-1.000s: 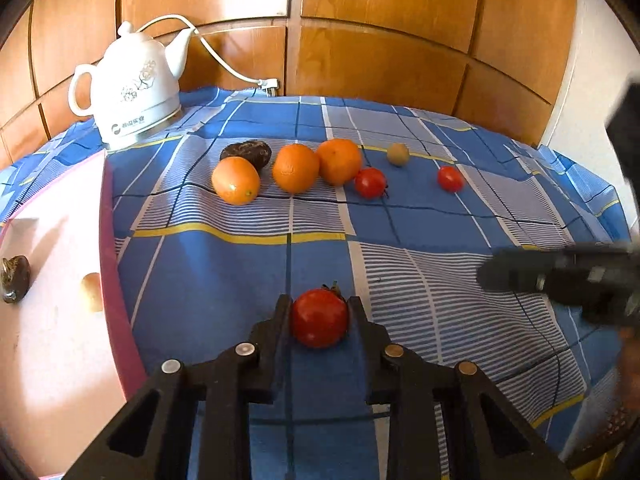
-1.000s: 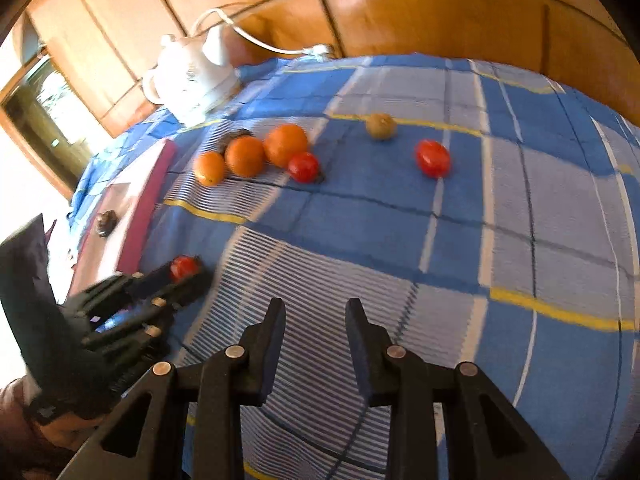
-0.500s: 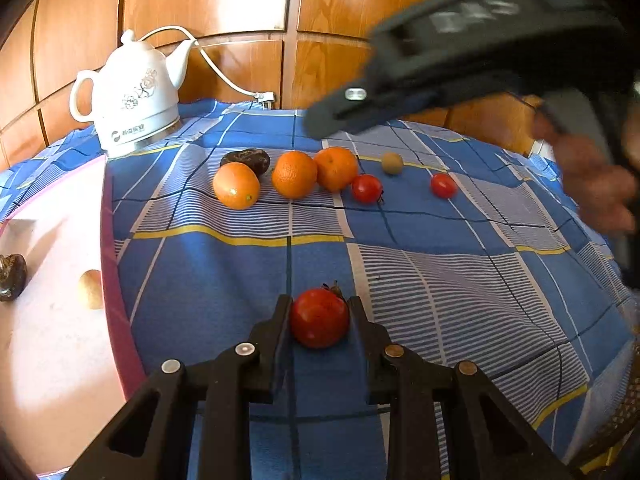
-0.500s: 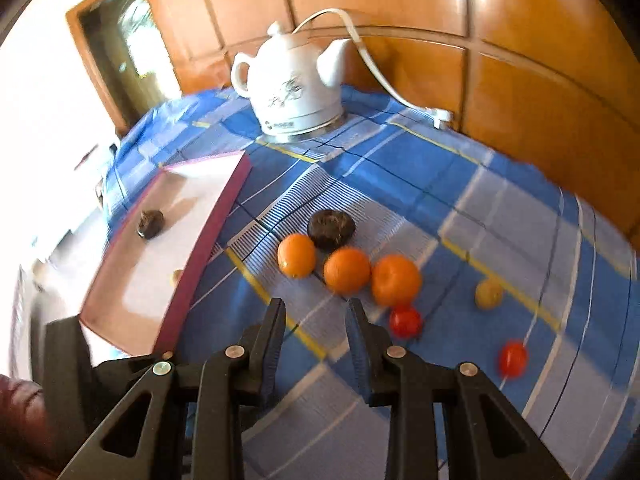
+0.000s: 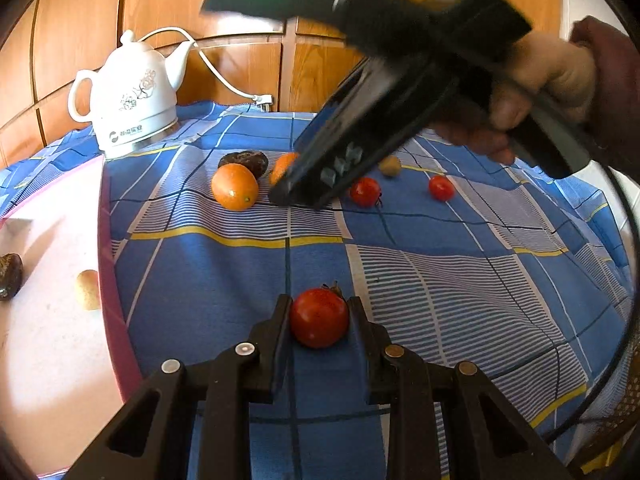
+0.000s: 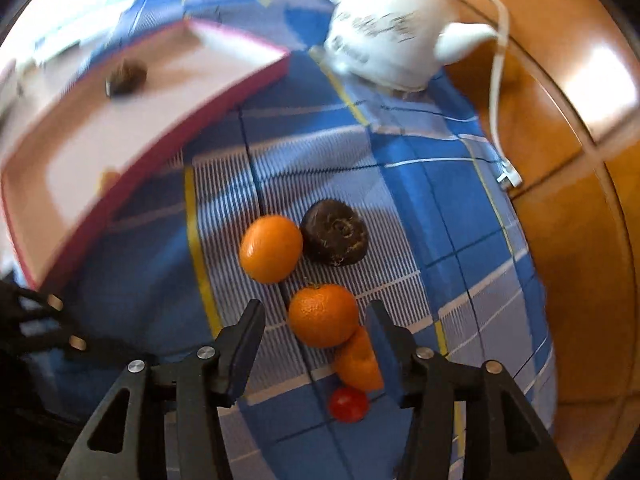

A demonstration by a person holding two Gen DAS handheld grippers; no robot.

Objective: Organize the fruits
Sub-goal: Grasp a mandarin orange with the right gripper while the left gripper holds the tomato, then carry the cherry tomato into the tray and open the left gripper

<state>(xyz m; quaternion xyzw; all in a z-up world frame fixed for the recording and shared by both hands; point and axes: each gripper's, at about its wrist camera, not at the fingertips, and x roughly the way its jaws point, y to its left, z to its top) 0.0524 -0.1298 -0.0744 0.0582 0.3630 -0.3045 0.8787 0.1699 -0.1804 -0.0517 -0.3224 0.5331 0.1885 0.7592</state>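
L gripper clamped on tomato; R gripper jaws just opened, bracketing orange, untouched; next: descend, close; tray at 10 o'clock.

The cloth is seen low and obliquely from the left wrist, closer and steeply from the right; oranges and kettle are shared.

It looked like a room in a home. A table was covered with a blue checked cloth with yellow and white stripes, and behind it ran warm wooden wall panelling. A white ceramic electric kettle with a flower pattern stood at the back, its white cord trailing to a plug lying on the cloth. A pink tray sat beside loose fruit.
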